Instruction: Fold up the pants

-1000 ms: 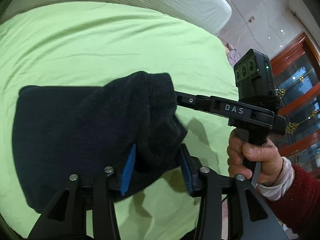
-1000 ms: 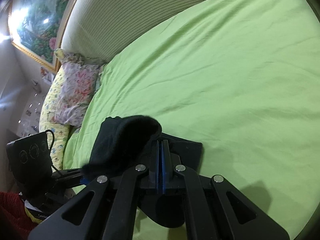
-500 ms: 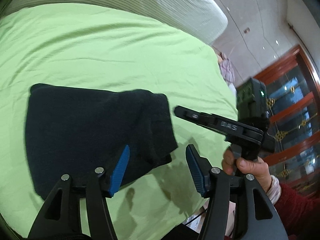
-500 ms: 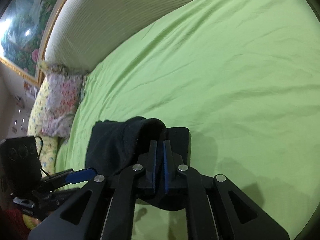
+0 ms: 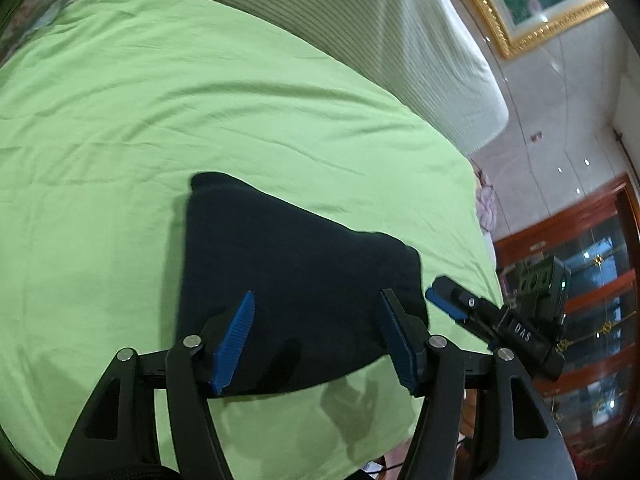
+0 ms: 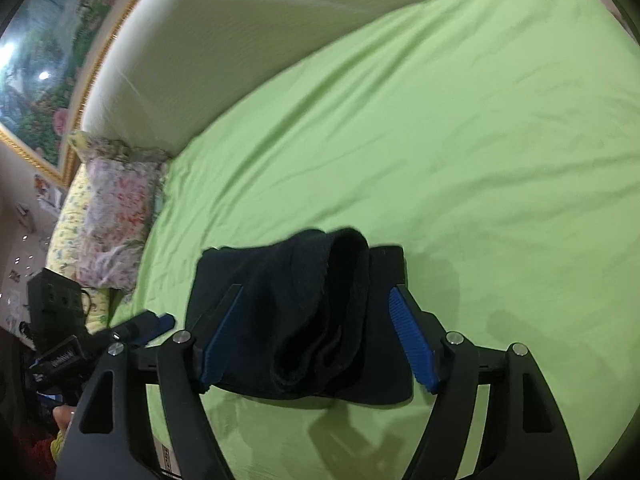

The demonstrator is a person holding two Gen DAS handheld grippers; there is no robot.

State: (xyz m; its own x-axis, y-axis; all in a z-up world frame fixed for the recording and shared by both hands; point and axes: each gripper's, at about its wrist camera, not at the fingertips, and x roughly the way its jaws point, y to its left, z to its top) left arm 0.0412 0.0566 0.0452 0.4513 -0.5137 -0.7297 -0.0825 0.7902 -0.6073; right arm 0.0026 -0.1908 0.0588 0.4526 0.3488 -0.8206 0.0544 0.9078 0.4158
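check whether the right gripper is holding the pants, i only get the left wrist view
Observer: No. In the right wrist view the right gripper has just been opening. Its jaws stand wide, with the pads clear of the pants.
Operator: ok, is the fold lying flat on that side
Observer: Not fully. The top layer humps up in a loose roll between the jaws, with a gap showing under it.
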